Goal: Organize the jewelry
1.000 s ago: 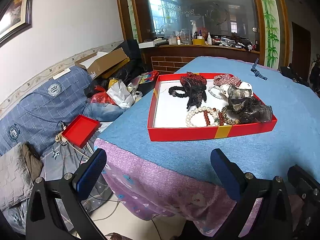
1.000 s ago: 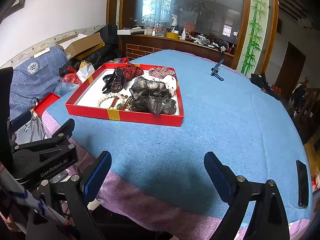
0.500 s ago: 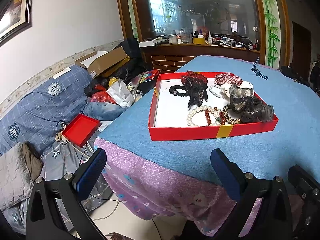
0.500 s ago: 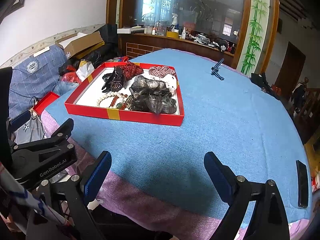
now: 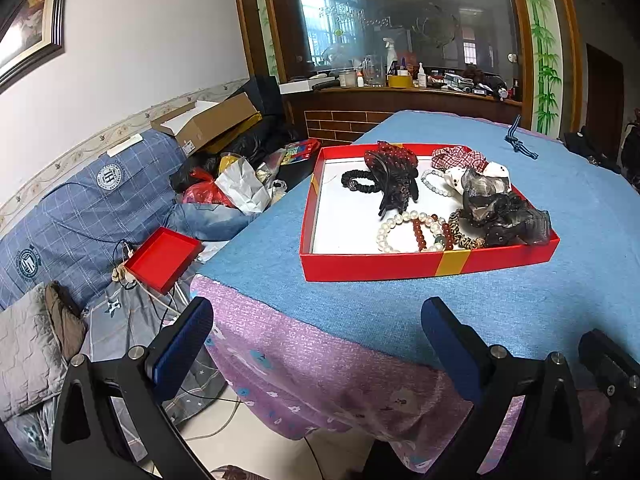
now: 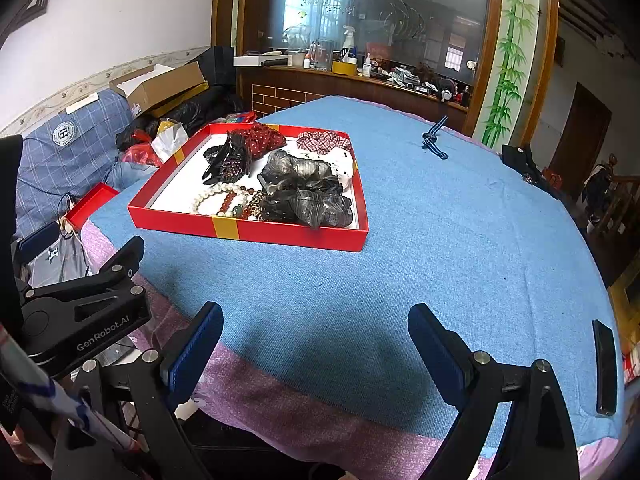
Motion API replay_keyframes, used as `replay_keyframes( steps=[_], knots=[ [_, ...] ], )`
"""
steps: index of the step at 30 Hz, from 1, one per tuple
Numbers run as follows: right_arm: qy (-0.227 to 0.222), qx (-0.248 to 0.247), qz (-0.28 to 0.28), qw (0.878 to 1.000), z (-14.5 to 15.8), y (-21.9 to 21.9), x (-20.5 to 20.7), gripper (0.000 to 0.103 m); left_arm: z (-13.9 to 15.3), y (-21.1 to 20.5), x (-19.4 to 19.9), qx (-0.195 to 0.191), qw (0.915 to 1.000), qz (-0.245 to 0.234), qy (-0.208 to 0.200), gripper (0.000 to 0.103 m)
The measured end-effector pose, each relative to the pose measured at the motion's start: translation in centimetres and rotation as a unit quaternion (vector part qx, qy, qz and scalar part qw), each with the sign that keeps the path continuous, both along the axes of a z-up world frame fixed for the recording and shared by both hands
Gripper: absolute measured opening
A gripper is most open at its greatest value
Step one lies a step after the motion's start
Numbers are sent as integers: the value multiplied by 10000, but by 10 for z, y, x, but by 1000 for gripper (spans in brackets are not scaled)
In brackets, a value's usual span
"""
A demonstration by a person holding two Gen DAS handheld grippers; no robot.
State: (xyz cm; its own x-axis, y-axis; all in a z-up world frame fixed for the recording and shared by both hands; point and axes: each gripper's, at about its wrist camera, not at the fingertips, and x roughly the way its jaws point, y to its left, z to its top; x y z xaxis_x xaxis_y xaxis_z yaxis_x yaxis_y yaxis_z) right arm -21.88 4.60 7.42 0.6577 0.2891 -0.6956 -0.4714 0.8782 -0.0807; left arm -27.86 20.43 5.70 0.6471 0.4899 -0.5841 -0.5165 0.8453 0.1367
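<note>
At the table's near edge, hovering both the left gripper (image 5: 316,336) and right gripper (image 6: 316,336) with jaws spread, empty, short of the red tray (image 5: 400,266) already holding the bracelets (image 5: 416,230) and hair pieces (image 6: 304,188); stage unclear.

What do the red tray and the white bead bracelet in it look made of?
Red tray: likely glossy printed cardboard, with thin folded walls and a gold printed band. White bead bracelet: pearl-like round beads with soft sheen; real or plastic cannot be told.

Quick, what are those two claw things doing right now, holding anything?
Left gripper: open, holding nothing.
Right gripper: open, holding nothing.
</note>
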Motion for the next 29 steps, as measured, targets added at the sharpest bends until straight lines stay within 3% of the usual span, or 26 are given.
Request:
replay_keyframes(
  steps=[25, 29],
  knots=[
    [67, 40, -66, 9999, -3, -2, 1, 96, 2, 2, -2, 84, 9999, 99, 21, 103],
    [103, 84, -130, 9998, -3, -6, 4, 96, 3, -1, -2, 299, 9994, 184, 34, 103]
  ],
)
